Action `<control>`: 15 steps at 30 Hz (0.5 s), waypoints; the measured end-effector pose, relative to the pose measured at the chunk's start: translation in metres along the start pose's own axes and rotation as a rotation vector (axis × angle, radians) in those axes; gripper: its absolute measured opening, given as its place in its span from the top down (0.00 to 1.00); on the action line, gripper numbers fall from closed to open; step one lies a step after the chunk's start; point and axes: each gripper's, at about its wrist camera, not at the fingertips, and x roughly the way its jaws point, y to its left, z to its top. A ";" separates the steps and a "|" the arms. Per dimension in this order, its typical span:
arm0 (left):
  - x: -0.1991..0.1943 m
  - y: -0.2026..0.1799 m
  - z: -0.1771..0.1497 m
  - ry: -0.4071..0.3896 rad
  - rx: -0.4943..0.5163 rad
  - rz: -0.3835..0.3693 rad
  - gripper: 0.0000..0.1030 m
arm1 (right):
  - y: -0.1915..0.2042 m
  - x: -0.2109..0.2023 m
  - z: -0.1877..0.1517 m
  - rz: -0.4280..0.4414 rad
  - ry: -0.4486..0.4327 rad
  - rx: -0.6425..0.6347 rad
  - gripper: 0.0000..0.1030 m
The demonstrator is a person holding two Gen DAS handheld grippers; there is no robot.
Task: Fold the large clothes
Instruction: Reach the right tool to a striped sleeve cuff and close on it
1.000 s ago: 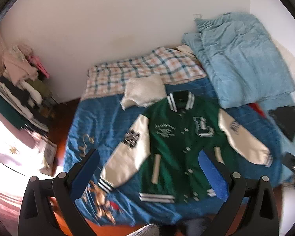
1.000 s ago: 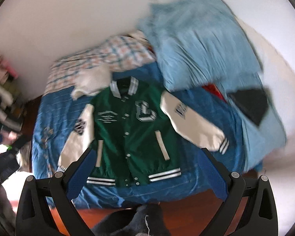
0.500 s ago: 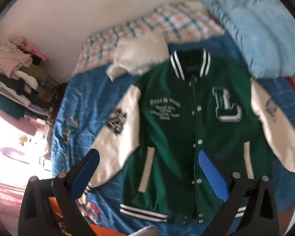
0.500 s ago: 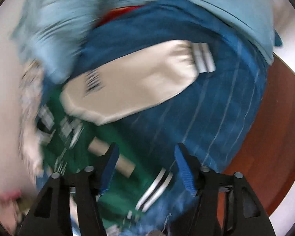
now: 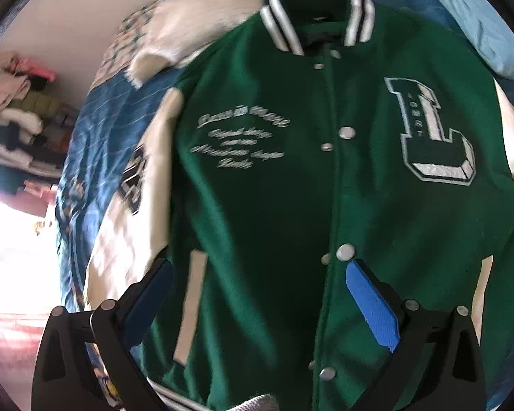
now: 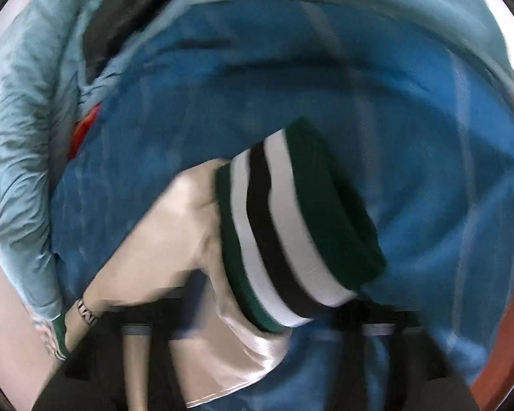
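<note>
The green varsity jacket (image 5: 274,205) lies flat, face up, on the blue bed (image 6: 428,171). Your right gripper (image 6: 243,311) has just been closing around its cream sleeve (image 6: 174,239) by the striped cuff (image 6: 291,233); can't tell if it's really pinched yet. Get a firm bite before lifting. The left gripper (image 5: 257,294) hangs wide open over the jacket front, so use it to pin the body.
</note>
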 end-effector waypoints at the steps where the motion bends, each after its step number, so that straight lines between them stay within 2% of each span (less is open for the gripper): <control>1: 0.002 -0.004 0.001 -0.005 0.011 -0.008 0.00 | 0.017 -0.009 0.010 -0.008 -0.031 -0.032 0.82; 3: 0.005 -0.013 0.004 -0.018 0.036 -0.026 0.00 | 0.041 -0.032 0.029 0.007 -0.107 -0.073 0.84; 4: 0.005 -0.015 0.006 -0.023 0.040 -0.034 0.00 | 0.061 -0.051 0.042 0.030 -0.169 -0.092 0.84; 6: 0.005 -0.018 0.012 -0.044 0.036 -0.064 0.00 | 0.098 -0.082 0.060 0.103 -0.240 -0.119 0.84; 9: 0.004 -0.019 0.018 -0.062 0.023 -0.090 0.00 | 0.159 -0.118 0.061 0.179 -0.282 -0.220 0.84; 12: 0.006 -0.007 0.025 -0.070 -0.009 -0.103 0.00 | 0.228 -0.143 0.033 0.257 -0.261 -0.342 0.84; 15: 0.009 0.021 0.026 -0.078 -0.058 -0.098 0.00 | 0.303 -0.156 -0.039 0.352 -0.187 -0.498 0.85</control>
